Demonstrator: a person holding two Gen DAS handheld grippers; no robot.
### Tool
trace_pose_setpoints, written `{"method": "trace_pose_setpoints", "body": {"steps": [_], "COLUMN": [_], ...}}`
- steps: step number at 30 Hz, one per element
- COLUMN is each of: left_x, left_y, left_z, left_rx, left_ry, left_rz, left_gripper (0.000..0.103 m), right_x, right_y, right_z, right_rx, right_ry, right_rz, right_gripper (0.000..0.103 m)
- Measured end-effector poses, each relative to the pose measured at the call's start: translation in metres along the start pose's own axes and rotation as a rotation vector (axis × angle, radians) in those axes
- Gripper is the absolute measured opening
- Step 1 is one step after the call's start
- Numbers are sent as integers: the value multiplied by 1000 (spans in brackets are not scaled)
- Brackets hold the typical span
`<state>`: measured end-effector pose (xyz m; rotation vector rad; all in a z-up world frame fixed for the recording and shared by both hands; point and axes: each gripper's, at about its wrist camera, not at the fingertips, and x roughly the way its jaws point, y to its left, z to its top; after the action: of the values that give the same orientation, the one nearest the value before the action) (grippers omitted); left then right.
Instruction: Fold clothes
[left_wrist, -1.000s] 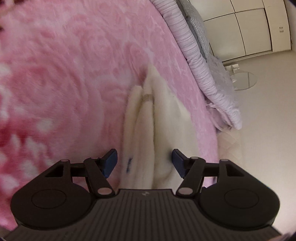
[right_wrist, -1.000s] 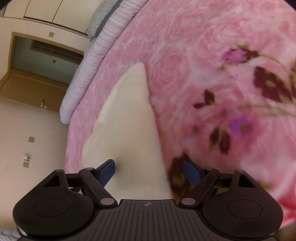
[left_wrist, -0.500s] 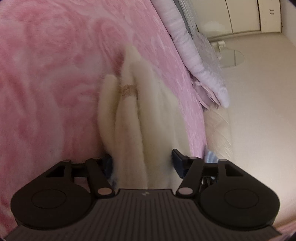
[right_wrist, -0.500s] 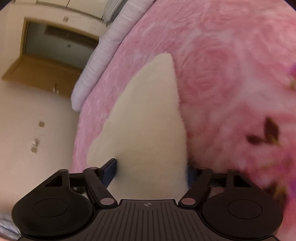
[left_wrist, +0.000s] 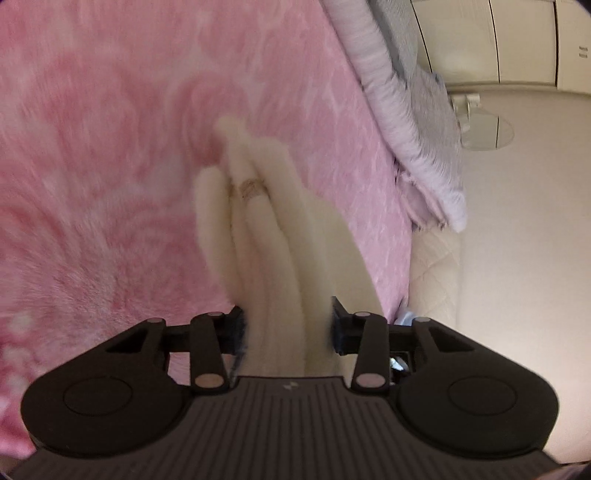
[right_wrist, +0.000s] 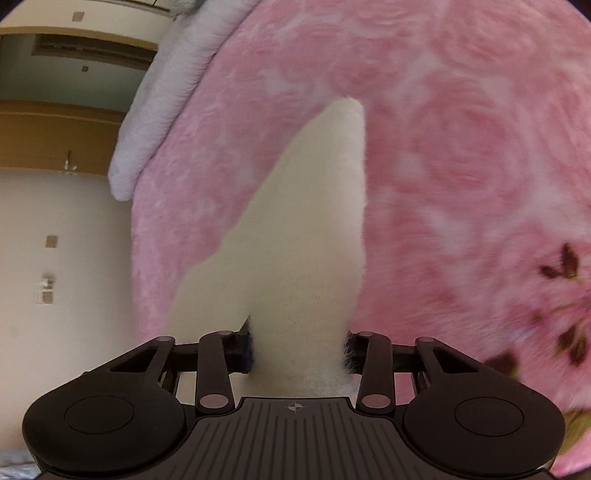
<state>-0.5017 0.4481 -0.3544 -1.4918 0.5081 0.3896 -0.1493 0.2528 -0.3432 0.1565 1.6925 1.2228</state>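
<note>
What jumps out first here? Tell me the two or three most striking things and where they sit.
The pink rose-patterned fleece blanket fills most of both views. On it lies a cream fluffy garment, bunched into folds with a gold band in the left wrist view and running smooth and tapered up the middle in the right wrist view. The left gripper and right gripper each have that fabric between their closing jaws.
</note>
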Motion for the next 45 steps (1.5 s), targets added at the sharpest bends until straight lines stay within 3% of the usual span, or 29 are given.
{"method": "trace_pose_setpoints", "body": {"steps": [6, 10, 15, 19, 22, 31, 38, 45], "left_x": [-85, -139, -209, -272, -328, -467, -502, -492], "left_y": [-51, -58, -39, -13, 14, 89, 161, 236], "left_z": [13, 19, 35, 65, 103, 268, 353, 418], "left_rx": [-15, -36, -55, -38, -1, 150, 221, 207], "left_ry": [-107, -203, -292, -319, -310, -220, -236, -224], "left_rz": [36, 30, 18, 23, 26, 69, 99, 140], "left_gripper": [36, 36, 36, 36, 36, 36, 36, 36], "right_x": [-9, 7, 49, 103, 155, 308, 427, 521], "right_y": [81, 135, 204, 262, 311, 430, 476, 477], "right_z": [12, 14, 1, -21, -39, -89, -77, -66], "right_rx": [-49, -124, -206, -241, -245, -169, -145, -169], "right_ry": [77, 117, 153, 158, 134, -1, -37, -4], "right_rz": [87, 139, 188, 221, 248, 291, 287, 237], "right_gripper": [38, 38, 38, 38, 38, 38, 38, 38]}}
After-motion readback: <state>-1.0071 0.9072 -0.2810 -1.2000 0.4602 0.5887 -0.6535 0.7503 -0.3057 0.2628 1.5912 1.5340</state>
